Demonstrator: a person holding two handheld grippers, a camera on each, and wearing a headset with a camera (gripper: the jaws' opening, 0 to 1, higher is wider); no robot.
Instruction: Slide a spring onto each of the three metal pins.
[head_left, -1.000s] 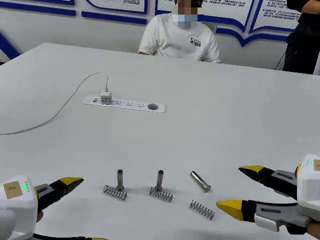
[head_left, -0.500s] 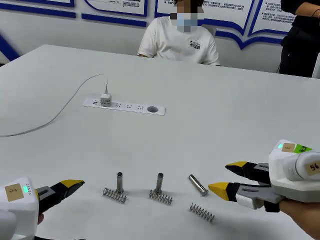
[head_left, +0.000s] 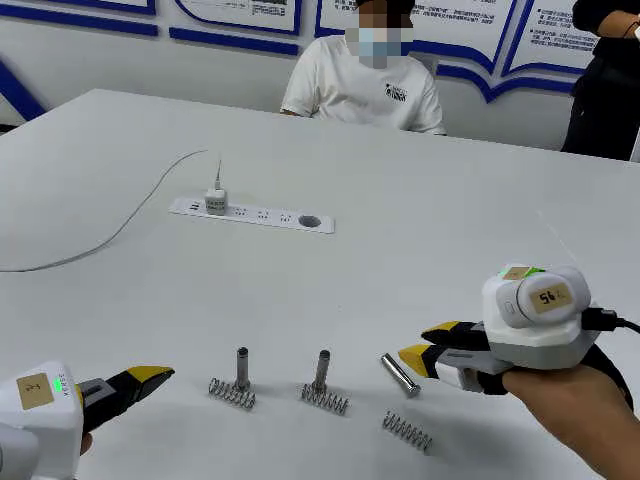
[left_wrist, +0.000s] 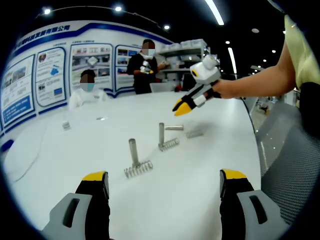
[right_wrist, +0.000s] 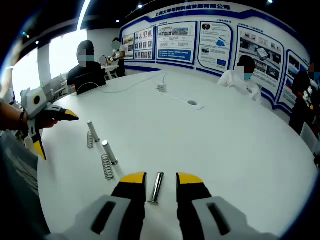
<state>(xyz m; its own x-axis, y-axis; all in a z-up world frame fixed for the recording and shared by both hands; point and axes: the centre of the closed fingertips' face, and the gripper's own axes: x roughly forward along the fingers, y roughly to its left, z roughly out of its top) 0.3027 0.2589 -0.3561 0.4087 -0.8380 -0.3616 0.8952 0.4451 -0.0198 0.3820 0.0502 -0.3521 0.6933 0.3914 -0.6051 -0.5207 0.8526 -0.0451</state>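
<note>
Right gripper (head_left: 414, 342) is hovering low over the white table (head_left: 420, 230), its yellow-tipped jaws standing a little apart and gripping nothing. In the right gripper view the lying pin (right_wrist: 156, 187) is showing lengthwise in the gap between the two jaws, with table visible on either side of it. A loose spring (head_left: 407, 431) is lying just beside that pin, on the near side. Further left, two standing pins (head_left: 242, 364) (head_left: 322, 367) are sitting upright, each with a spring (head_left: 232, 393) (head_left: 325, 400) lying at its foot. The left gripper (left_wrist: 164, 176) is holding its jaws wide apart, well clear of these parts.
</note>
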